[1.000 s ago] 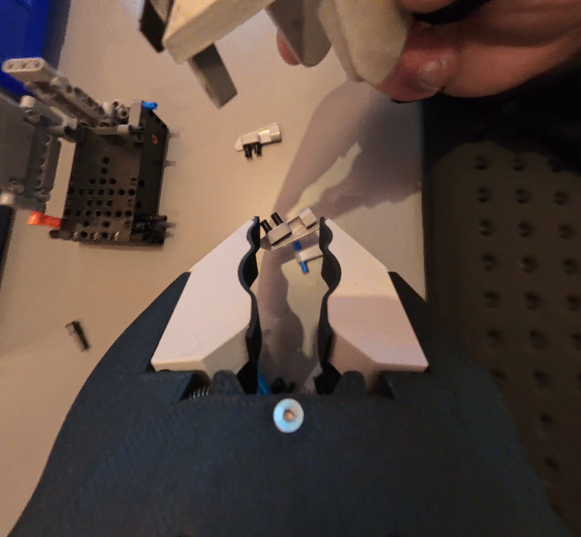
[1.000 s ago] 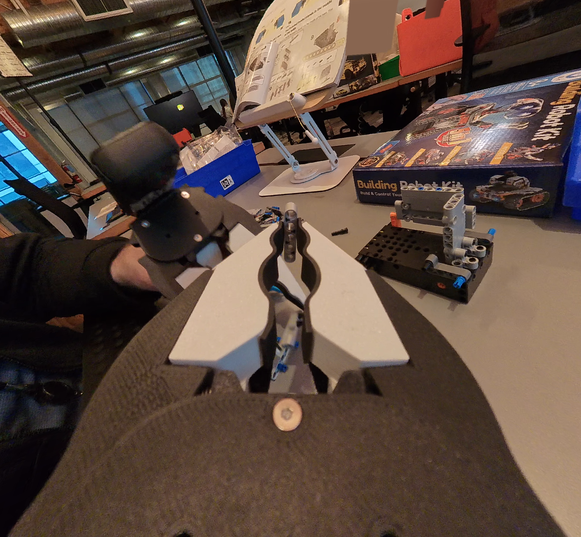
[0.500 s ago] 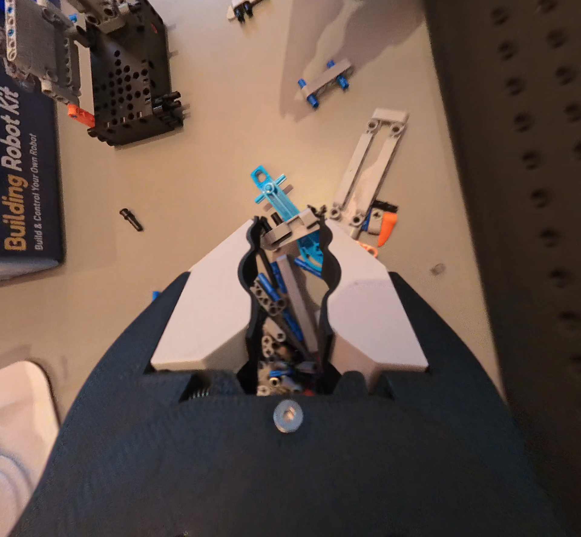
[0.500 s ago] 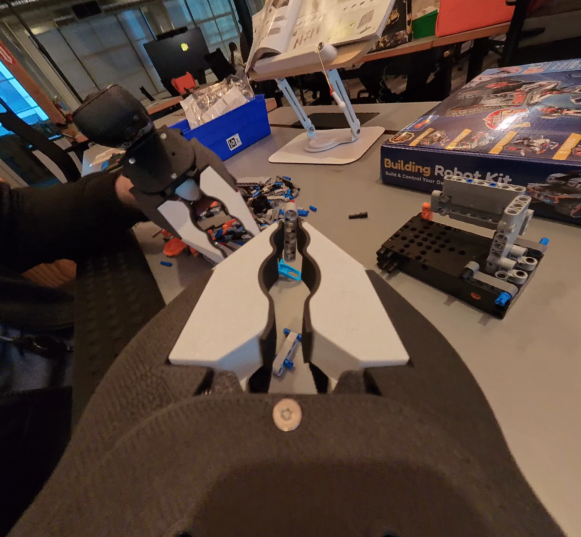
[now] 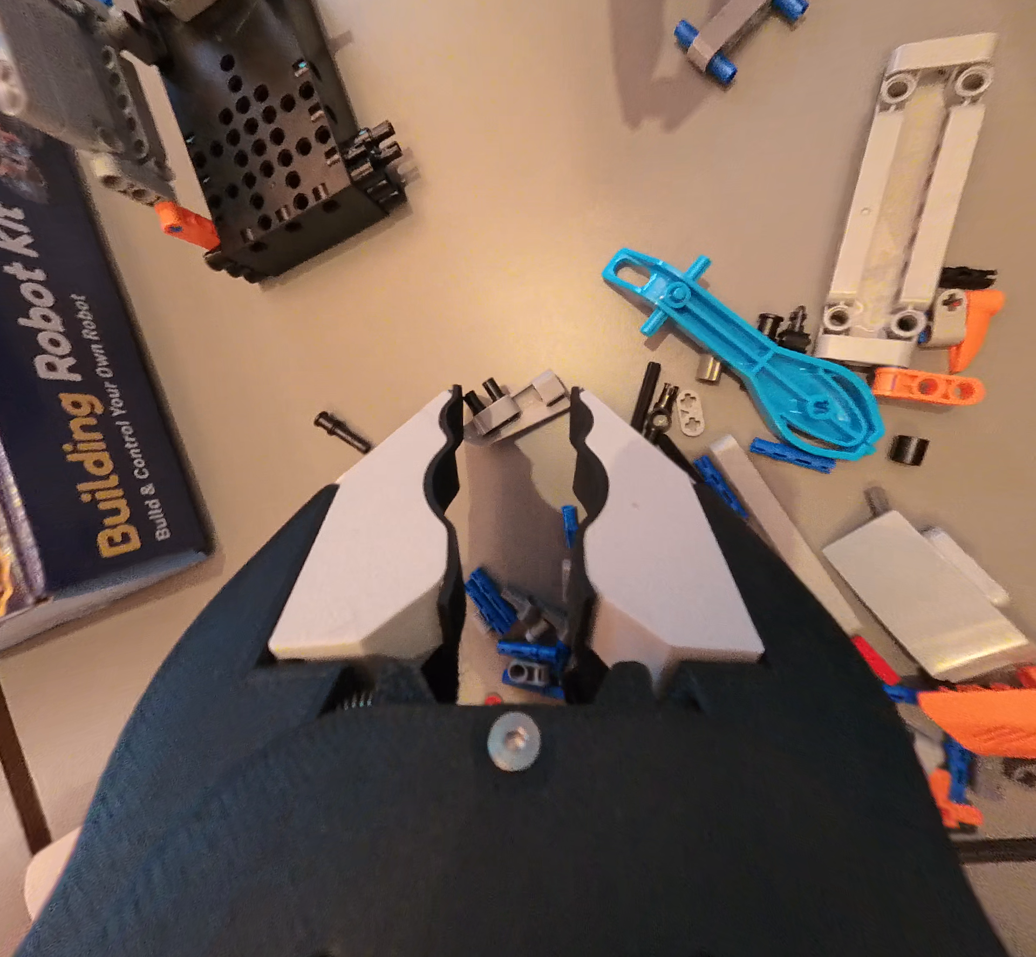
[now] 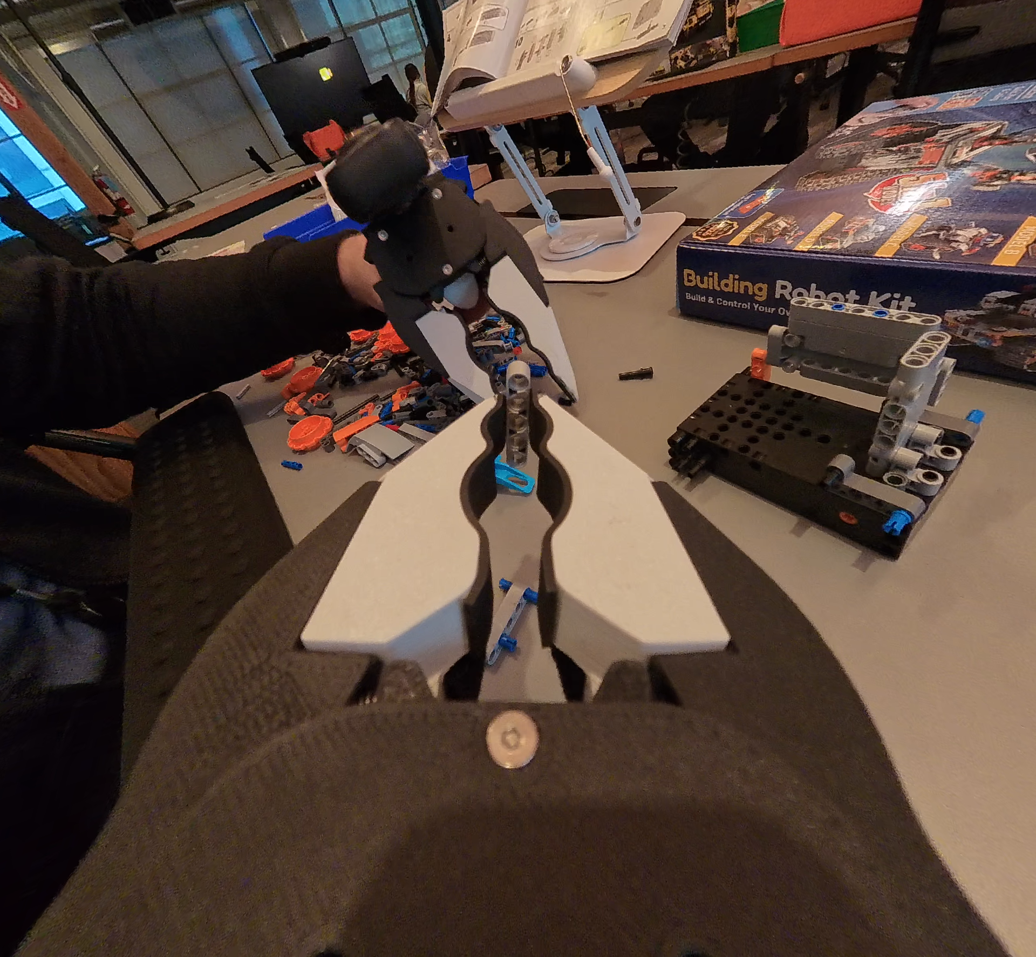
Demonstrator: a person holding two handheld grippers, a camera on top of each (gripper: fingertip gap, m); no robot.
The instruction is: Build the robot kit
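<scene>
My left gripper (image 5: 514, 408) is shut on a small grey piece with black pins (image 5: 513, 410), held above the table over loose parts. It shows in the right wrist view (image 6: 538, 397), pointing down beside the parts pile. My right gripper (image 6: 518, 397) is shut on a grey beam with holes (image 6: 518, 414), held upright. The black perforated base with a grey beam frame (image 6: 807, 448) sits on the table to the right; it also shows in the left wrist view (image 5: 269, 145). A grey beam with blue pins (image 5: 740, 11) and a light blue tool (image 5: 745, 364) lie on the table.
A pile of orange, blue and grey parts (image 6: 370, 403) lies at the left. A dark blue kit box (image 6: 874, 212) stands behind the base. An open manual on a white stand (image 6: 572, 89) is at the back. A long grey frame (image 5: 908, 201) and a black pin (image 5: 342, 430) lie loose. The gap from one gripper's tips to the other's is roughly 15 centimetres.
My left gripper has moved from beside my right gripper toward the parts pile, still holding the small grey piece. My right gripper has kept the grey beam and tipped slightly downward.
</scene>
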